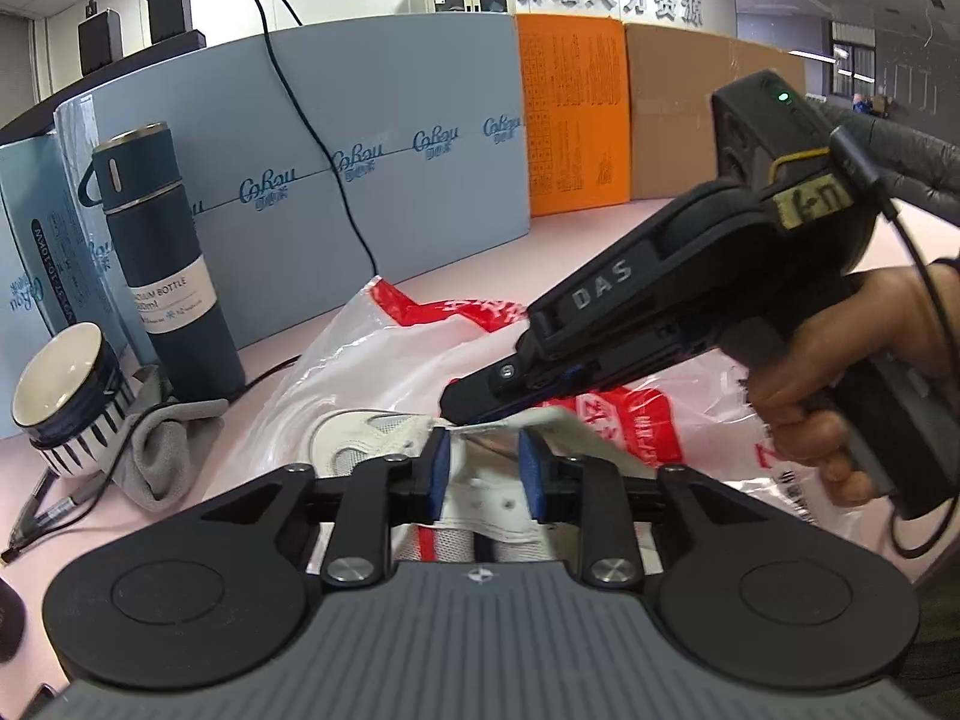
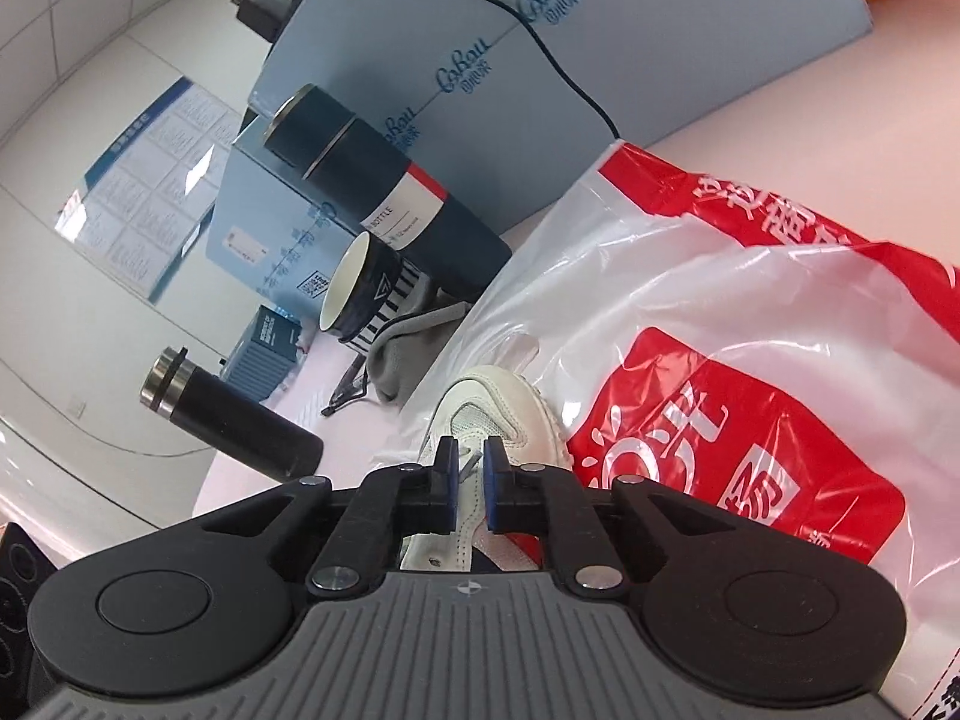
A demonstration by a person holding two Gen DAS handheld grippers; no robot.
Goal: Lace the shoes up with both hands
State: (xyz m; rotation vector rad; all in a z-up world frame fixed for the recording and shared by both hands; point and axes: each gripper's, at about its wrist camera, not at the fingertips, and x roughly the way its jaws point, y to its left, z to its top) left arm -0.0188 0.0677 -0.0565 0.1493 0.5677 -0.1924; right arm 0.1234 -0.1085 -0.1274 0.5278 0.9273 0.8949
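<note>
Left wrist view: the white shoe (image 1: 480, 498) lies on a plastic bag (image 1: 372, 372) on the pink bench (image 1: 600, 240), mostly hidden behind the left gripper (image 1: 482, 456), whose fingers stand apart, pressing nothing. The right gripper (image 1: 462, 414) has its fingers closed on a lace (image 1: 528, 420); in its own view the lace (image 2: 471, 461) is a thin sliver between nearly shut pads.

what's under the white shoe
The white shoe lies on a red and white plastic bag, which spreads over the pink table. Whatever is beneath the bag is covered.
</note>
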